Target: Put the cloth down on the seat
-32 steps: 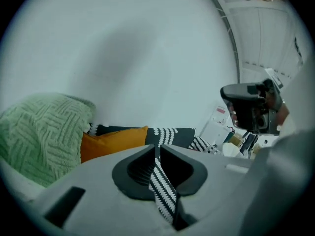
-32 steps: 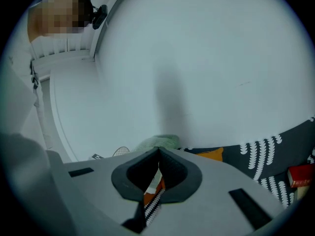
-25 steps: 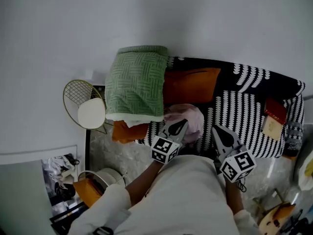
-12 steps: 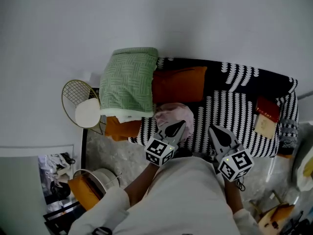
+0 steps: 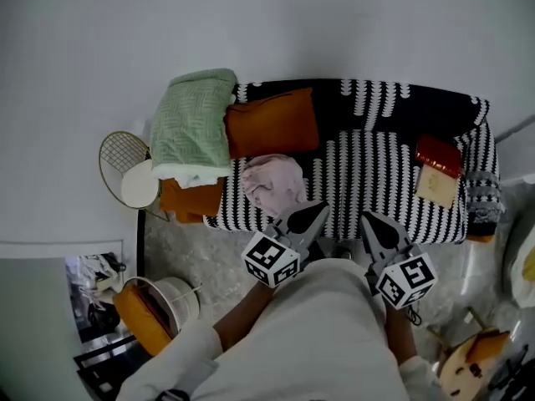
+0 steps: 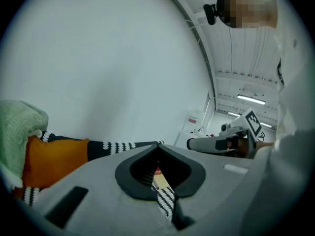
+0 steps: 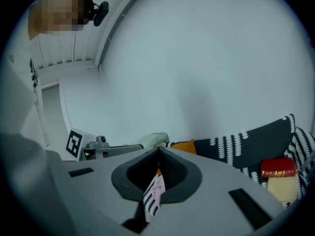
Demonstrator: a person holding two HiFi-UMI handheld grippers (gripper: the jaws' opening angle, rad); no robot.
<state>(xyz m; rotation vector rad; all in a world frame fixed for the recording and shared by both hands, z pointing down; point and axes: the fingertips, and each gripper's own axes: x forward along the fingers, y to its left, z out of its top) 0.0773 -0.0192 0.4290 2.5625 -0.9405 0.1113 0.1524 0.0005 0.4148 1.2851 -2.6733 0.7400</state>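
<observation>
Orange cushion beside green blanket

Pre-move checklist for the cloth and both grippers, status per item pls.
1. Pink cloth on the striped seat: ok, it lies in front of the orange cushion.
2. Left gripper released: ok, jaws together, nothing between them.
3. Right gripper empty: ok, jaws together.
4. Grippers off the cloth: ok, neither touches it.
5. Cloth spread flat: not ok, it is bunched.
6. Book undisturbed: cannot tell.
</observation>
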